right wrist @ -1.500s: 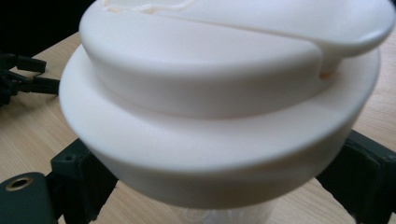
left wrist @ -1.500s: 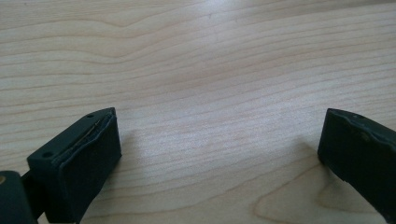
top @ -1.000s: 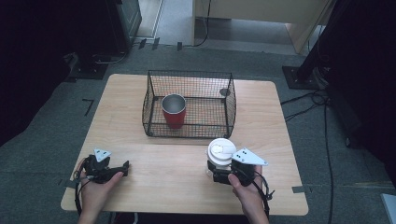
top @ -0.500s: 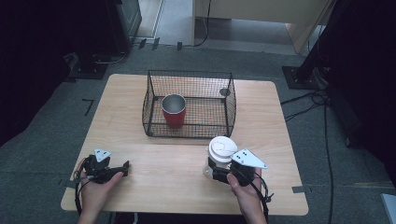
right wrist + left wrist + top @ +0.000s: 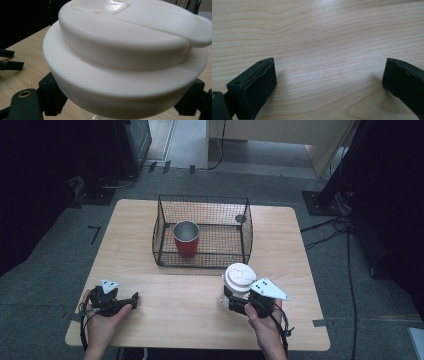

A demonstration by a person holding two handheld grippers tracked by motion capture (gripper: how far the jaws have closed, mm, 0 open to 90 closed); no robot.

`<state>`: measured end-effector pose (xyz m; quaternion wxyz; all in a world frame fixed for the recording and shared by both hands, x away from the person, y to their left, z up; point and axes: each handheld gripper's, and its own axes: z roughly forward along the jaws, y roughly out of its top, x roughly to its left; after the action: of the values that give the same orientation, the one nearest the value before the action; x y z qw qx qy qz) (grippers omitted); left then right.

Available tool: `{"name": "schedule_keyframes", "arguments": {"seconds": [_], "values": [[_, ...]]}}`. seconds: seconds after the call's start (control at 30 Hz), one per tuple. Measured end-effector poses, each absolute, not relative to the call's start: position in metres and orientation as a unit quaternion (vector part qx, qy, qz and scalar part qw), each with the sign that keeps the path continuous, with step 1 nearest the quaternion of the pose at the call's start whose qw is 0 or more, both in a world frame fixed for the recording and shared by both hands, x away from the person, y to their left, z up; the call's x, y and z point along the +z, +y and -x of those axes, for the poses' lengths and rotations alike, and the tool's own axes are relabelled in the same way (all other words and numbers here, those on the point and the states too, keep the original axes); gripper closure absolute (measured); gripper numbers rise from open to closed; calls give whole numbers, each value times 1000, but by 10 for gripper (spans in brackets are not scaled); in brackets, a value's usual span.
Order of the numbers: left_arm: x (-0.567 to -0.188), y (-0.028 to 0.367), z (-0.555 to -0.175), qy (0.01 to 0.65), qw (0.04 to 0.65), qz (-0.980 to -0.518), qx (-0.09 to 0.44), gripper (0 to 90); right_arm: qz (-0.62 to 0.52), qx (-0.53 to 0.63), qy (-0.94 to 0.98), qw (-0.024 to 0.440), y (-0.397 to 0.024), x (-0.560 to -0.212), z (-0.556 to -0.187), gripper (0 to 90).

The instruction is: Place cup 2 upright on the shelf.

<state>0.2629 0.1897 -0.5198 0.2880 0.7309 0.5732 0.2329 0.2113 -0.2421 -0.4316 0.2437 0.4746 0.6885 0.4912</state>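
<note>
A white-lidded cup stands on the wooden table just in front of the basket. My right gripper is shut on the cup below the lid. In the right gripper view the broad white lid looms close, and my right gripper has one black jaw on each side of the cup beneath it. My left gripper rests at the near left of the table, open. In the left gripper view my left gripper has only bare wood between its wide-apart jaws.
A black wire basket stands at the middle back of the table with a red cup upright inside it. A small dark round object lies in the basket's far right corner. Dark floor and cables surround the table.
</note>
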Motion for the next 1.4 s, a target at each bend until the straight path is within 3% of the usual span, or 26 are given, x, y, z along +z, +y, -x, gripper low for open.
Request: {"name": "schedule_keyframes", "arguments": {"seconds": [1.4], "values": [[-520, 190, -263, 571, 288, -733, 233, 0, -452, 516, 669, 285, -235, -380, -232, 164]]}}
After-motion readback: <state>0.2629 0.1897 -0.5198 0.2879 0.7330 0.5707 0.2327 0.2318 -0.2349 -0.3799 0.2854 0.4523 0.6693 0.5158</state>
